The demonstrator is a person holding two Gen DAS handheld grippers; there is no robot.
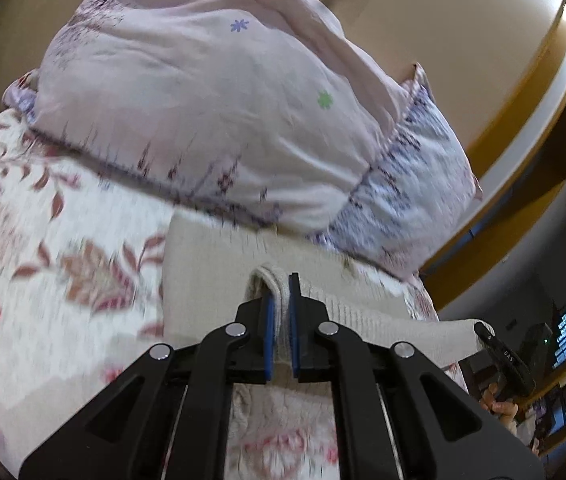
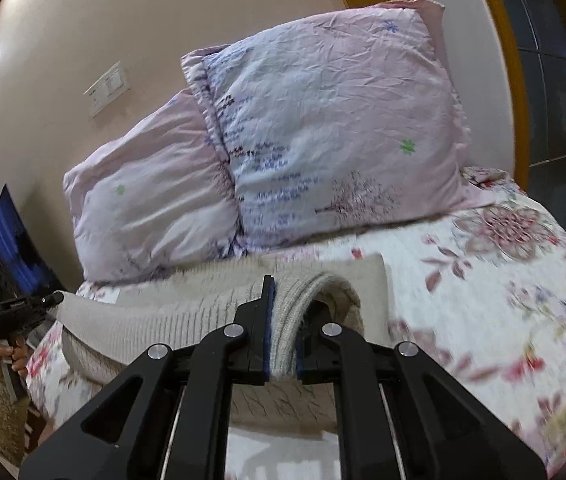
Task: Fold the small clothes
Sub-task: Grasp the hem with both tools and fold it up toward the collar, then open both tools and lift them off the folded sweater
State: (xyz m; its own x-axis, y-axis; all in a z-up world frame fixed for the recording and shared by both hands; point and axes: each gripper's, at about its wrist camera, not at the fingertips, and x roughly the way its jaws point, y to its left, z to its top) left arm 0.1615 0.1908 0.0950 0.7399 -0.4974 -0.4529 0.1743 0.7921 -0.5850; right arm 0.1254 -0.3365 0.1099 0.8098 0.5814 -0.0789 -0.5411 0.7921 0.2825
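While both grippers clench it, left gripper and right gripper hold the beige knit garment stretched crosswise above the floral bedspread, before the pillows.

Beige ribbed knit, white bedspread with red-pink flowers, pale pink pillows dotted with blue and green blossoms.

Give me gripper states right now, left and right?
Left gripper: closed on the beige knit garment.
Right gripper: closed on the same garment's ribbed edge, lifted off the floral bedspread.
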